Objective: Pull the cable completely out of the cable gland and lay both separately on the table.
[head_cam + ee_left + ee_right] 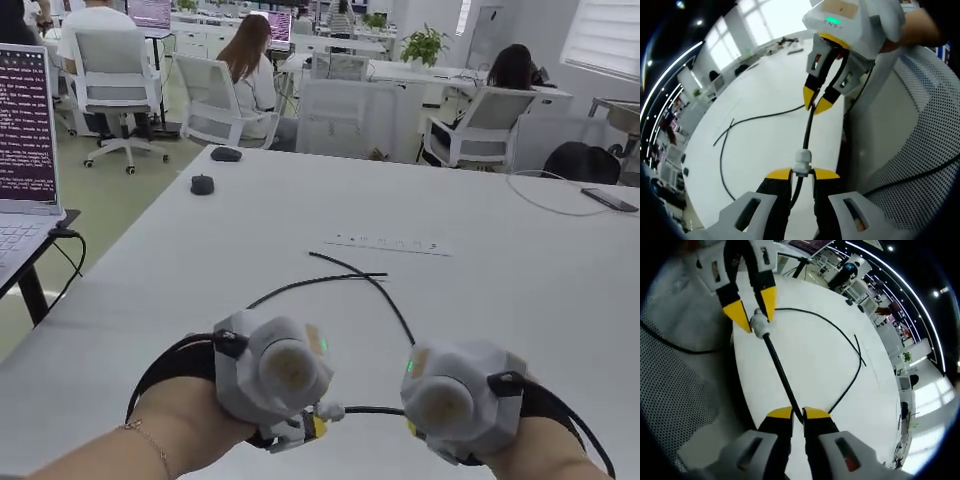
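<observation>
A white cable gland (330, 411) sits between the yellow-tipped jaws of my left gripper (318, 426), low over the near edge of the white table (500, 290). In the left gripper view the gland (802, 162) is clamped by the left gripper (802, 174). A black cable (375, 410) runs from the gland a short way to my right gripper (410, 427), which is shut on it. The right gripper view has the right gripper (797, 414) pinching the cable (780, 367), with the gland (760, 325) at its far end. The rest of the cable (360, 275) loops across the table.
A laptop (25, 140) stands on a side stand at the left. Two dark round objects (202, 184) (227, 154) lie at the far left of the table, a thin pale strip (385, 243) mid-table, a phone (608, 199) far right. Office chairs and seated people are behind.
</observation>
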The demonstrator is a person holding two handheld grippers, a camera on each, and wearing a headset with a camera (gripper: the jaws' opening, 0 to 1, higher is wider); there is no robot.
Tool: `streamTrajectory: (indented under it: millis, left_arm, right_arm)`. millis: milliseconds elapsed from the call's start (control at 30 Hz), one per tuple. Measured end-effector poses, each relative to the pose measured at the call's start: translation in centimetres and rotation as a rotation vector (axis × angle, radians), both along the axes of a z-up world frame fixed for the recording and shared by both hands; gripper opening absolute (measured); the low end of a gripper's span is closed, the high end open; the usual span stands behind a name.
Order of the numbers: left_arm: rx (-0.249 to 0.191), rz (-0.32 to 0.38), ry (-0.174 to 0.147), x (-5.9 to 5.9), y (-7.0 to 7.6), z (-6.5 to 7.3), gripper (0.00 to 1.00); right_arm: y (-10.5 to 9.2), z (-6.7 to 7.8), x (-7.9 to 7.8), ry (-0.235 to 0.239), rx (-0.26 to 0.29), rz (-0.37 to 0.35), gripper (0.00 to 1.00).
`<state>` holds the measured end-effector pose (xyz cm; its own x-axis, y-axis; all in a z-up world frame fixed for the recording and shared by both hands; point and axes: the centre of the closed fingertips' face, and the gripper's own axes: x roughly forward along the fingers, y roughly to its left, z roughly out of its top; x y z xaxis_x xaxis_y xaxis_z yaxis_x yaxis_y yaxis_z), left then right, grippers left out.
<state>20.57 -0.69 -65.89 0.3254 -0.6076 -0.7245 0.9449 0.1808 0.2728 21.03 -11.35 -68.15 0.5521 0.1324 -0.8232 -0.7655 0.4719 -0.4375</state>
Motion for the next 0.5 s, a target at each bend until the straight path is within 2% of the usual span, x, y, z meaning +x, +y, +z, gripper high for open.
streamTrajectory:
  millis: [133,167,233,300,367,433,500]
  left_arm:
    - [-0.002,0.002,-0.014,0.2,-0.1,0.1,0.16]
    - [-0.007,-0.004,-0.022,0.2,-0.3,0.2,0.16]
    - [-0.019,-0.008,-0.016,0.0,-0.6,0.3,0.16]
    - [-0.009,-0.024,-0.03,-0.2,-0.7,0.3,0.16]
    - [-0.005,-0.039,-0.052,-0.3,-0.7,0.4,0.16]
    - [-0.012,-0.041,-0.065,-0.2,-0.8,0.7,0.16]
    - [-0.013,-0.047,-0.072,-0.2,-0.9,0.8,0.16]
  right_arm:
    - [0.1,-0.2,-0.3,0.006,-0.017,0.021,0.06]
    - [1.2,0.0,-0.2,-0.006,0.019,0.051,0.1]
    - [2.8,0.5,-0.2,-0.016,0.096,0.075,0.19]
    - [4.6,1.4,-0.3,-0.037,0.174,0.128,0.23]
    - [6.5,2.6,-0.6,-0.058,0.264,0.176,0.22]
    - [7.8,3.4,-1.1,-0.071,0.32,0.222,0.19]
    - [8.1,3.4,-1.4,-0.067,0.316,0.247,0.14]
